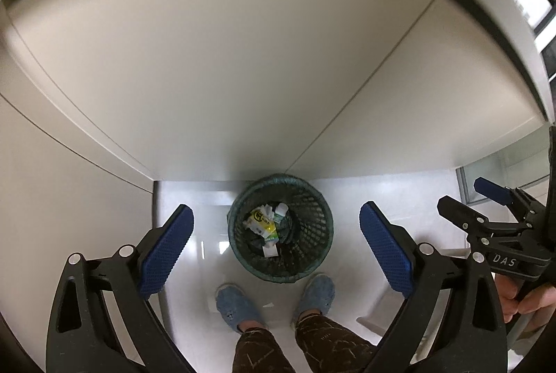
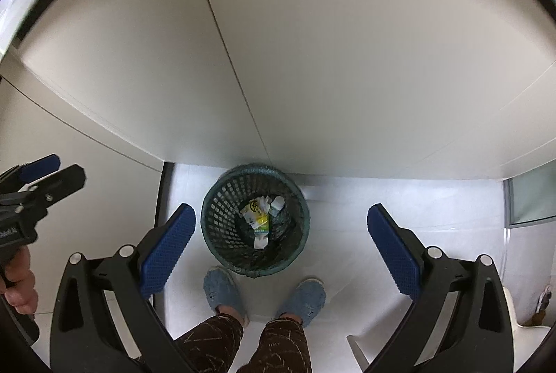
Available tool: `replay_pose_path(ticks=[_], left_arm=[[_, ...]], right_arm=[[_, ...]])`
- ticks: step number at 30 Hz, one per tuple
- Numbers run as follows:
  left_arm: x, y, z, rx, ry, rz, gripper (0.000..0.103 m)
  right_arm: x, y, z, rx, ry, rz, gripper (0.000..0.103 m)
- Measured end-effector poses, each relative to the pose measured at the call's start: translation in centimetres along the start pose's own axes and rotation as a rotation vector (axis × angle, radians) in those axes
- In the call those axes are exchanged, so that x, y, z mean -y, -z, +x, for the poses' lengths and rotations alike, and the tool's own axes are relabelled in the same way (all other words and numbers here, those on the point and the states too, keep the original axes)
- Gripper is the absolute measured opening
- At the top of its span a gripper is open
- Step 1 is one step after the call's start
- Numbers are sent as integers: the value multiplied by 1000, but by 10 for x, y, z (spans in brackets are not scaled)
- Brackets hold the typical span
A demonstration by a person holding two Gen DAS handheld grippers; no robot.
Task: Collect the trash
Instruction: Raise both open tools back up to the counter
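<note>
Both the left gripper [image 1: 276, 244] and right gripper [image 2: 281, 244] are held wide apart, empty, over the dark green plastic mesh bin [image 1: 314, 216], probably because crumpled wrappers [image 1: 260, 221] are already dropped inside, by the slippered feet [image 1: 236, 305].

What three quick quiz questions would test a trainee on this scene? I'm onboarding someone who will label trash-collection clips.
1. True or false: the left gripper and the right gripper are both open and hold nothing.
2. Where does the mesh waste basket stand? A) on the table B) on the floor in front of the person's slippers C) on a chair
3. Fill in: the yellow wrapper lies ____ the basket.

Key
1. True; each pair of blue pads is spread wide with nothing between.
2. B; it stands on the floor by the white table edge.
3. Inside, among other scraps at the bottom.
</note>
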State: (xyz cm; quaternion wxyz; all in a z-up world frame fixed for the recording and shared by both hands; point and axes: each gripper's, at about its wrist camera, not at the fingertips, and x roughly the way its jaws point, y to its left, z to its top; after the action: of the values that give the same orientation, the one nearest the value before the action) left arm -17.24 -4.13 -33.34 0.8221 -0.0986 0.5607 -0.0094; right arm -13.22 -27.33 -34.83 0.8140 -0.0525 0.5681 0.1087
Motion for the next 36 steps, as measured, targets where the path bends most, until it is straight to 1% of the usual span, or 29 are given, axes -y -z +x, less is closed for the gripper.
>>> replay_pose_path(ticks=[3, 5, 10, 13, 16, 20, 23, 26, 29, 31, 34, 36], left_arm=[[5, -11, -34, 24, -20, 4, 94], [6, -17, -54, 40, -19, 12, 94], [9, -39, -102, 81, -50, 51, 94], [14, -54, -136, 130, -38, 52, 94], [20, -70, -169, 174, -9, 47, 94], [32, -89, -199, 216, 4, 88, 95], [40, -103, -225, 245, 9, 127, 95], [44, -116, -238, 261, 18, 155, 95], [48, -126, -248, 258, 13, 171, 95], [48, -131, -252, 257, 27, 183, 95], [49, -140, -257, 262, 16, 205, 95], [48, -147, -257, 259, 20, 201, 95]], right_arm=[[-4, -13, -32, 21, 19, 2, 95], [-5, -23, -58, 41, 13, 5, 95], [0, -43, -120, 112, -10, 36, 95], [0, -54, -153, 150, -27, 51, 95], [0, -62, -182, 177, -44, 75, 95], [-6, -72, -216, 214, -54, 99, 95], [-8, -79, -236, 237, -29, 105, 95], [-11, -86, -251, 259, -14, 128, 95], [-13, -90, -261, 283, 8, 153, 94], [-14, -93, -270, 301, 18, 160, 93], [-10, -97, -277, 316, 27, 174, 93], [-8, -101, -279, 322, 38, 183, 93]])
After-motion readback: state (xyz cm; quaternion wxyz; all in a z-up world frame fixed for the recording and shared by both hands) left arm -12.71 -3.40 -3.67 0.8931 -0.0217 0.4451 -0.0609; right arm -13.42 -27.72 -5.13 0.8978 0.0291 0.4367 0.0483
